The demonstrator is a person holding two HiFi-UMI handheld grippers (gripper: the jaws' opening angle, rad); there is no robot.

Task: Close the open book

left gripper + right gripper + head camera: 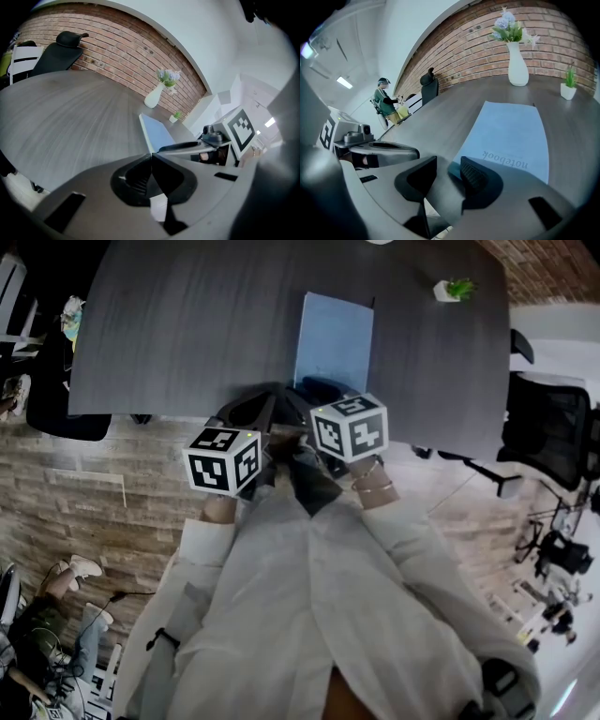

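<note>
— Left gripper (pixel 151 157), state?
— Jaws pressed tight together, nothing between them. It sits low over the near edge of the grey table (pixel 70 122) and points across it.
— Right gripper (pixel 449 164)?
— Jaws spread apart, pads (pixel 473 177) bare, gripping nothing. Only tabletop and a sliver of blue show in the gap.
— Book (pixel 511 136)?
— Blue, closed, flat on the table, cover up with "notebook" printed on it. The right gripper is at its near end, and the right-hand jaw hides its near-left corner. Can't tell if they touch.
— Head view add anything?
— The book runs lengthwise away from the person, just ahead of the right gripper. The left gripper is beside it, off the book. The two marker cubes (pixel 223 460) (pixel 349 427) sit side by side, close together, in front of the person's white shirt (pixel 309 596).
— Other stuff on the table?
— White vase (pixel 518 65) with pale flowers at the far end. Small green plant in a white pot (pixel 568 86) near it. Both are well apart from the book.
— Background, quick?
— Brick wall (pixel 487 42) behind the table, black office chair (pixel 61 49) at its far side. Another person (pixel 386 103) stands far off across the room.
</note>
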